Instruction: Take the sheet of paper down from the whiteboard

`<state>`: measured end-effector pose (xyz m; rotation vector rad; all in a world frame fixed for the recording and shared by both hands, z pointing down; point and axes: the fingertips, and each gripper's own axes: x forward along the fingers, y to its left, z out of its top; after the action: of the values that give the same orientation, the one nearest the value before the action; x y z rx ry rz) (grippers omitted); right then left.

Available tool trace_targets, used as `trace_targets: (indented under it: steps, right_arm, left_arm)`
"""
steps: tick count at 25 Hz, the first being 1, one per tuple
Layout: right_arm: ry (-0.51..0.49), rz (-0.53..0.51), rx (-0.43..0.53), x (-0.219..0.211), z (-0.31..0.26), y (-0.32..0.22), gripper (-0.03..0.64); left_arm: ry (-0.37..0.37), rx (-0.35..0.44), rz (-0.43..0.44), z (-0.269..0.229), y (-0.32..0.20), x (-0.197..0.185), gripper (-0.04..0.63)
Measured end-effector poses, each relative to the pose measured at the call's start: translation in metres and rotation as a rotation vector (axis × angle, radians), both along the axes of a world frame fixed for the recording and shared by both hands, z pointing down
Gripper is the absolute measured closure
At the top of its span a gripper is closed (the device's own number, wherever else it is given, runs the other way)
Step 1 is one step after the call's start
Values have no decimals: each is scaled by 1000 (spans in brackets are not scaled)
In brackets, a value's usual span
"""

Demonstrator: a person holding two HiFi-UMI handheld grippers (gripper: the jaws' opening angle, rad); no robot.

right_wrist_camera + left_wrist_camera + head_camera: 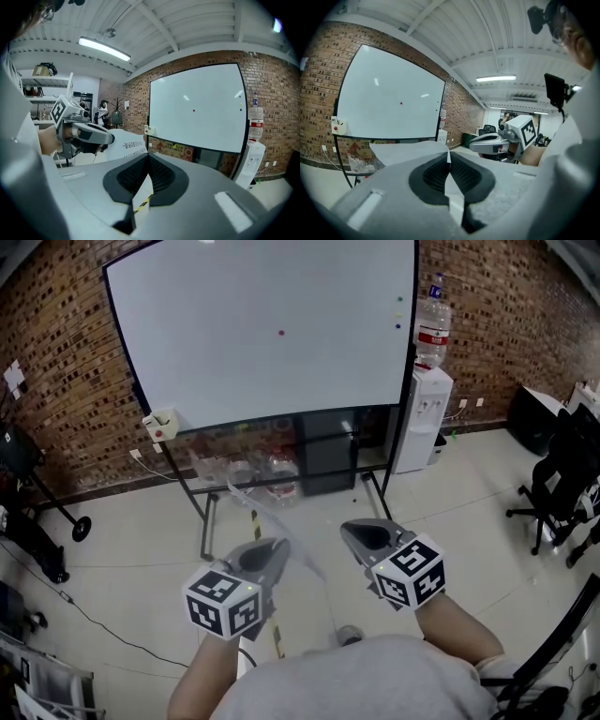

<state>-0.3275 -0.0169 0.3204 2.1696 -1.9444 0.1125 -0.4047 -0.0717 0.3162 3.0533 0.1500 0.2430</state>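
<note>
The whiteboard (262, 329) stands on its frame against the brick wall, bare except for a red magnet (281, 333) and small dots at its right edge. A white sheet of paper (281, 526) hangs in the air in front of me, off the board, stretched between both grippers. My left gripper (265, 554) is shut on its left edge; the sheet (405, 151) spreads out from those jaws. My right gripper (367, 536) is shut on the other edge, with the printed sheet (123, 144) running from it toward the left gripper (89, 134).
A water dispenser (427, 418) with a bottle (432, 329) stands right of the board. Black office chairs (562, 484) are at the far right. An eraser box (160, 425) hangs at the board's lower left corner. Dark equipment (23, 521) and a cable lie at the left.
</note>
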Motion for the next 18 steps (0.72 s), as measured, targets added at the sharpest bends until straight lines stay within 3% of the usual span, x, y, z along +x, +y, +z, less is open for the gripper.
trace_targets:
  steps: [18]
  right_arm:
    - [-1,-4,-6,-17,5,4,616]
  left_arm:
    - [7,23,19,-5,4,-12,594]
